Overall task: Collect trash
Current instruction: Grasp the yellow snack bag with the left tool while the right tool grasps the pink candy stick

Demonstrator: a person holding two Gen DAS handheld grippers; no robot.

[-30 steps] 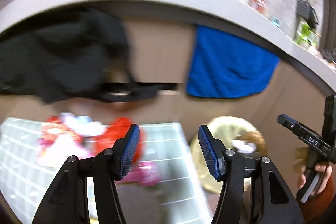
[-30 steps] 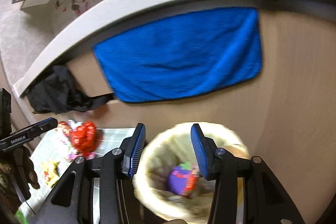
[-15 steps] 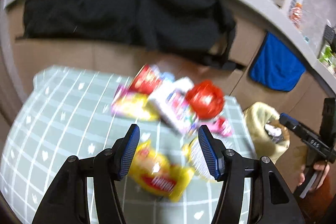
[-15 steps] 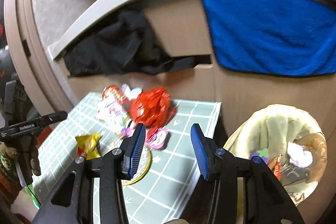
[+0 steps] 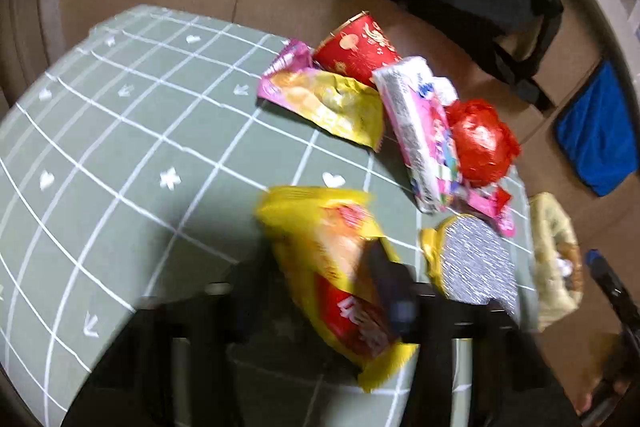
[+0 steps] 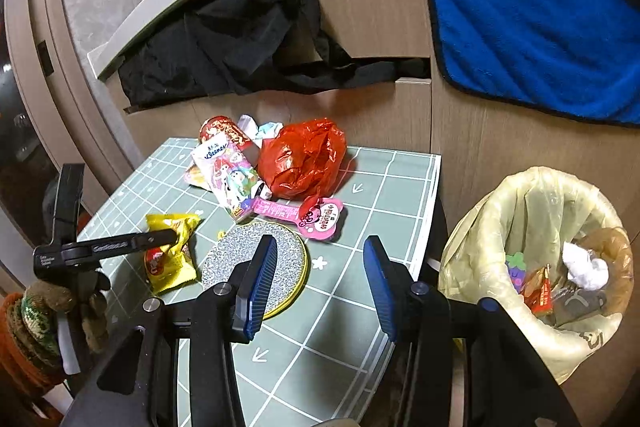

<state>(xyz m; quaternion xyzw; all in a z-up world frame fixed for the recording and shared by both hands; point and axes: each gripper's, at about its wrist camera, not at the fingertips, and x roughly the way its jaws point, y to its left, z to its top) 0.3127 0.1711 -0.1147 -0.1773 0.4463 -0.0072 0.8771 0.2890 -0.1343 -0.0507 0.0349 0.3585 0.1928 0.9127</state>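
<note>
The left gripper [image 5: 320,291] is smeared by blur — whether it grips the yellow snack bag [image 5: 340,267] cannot be told. The trash bin [image 5: 556,259] is cut off at its right side.

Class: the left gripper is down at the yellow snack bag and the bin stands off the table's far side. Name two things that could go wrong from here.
1. The yellow bag is crinkly; the left gripper may pinch only an edge and drop it.
2. The bin stands beyond the round lid and red bag, so carrying across could knock them.

left gripper [image 5: 320,291] | dropped onto yellow snack bag [image 5: 340,267] | fingers now straddling it, blurred
</note>
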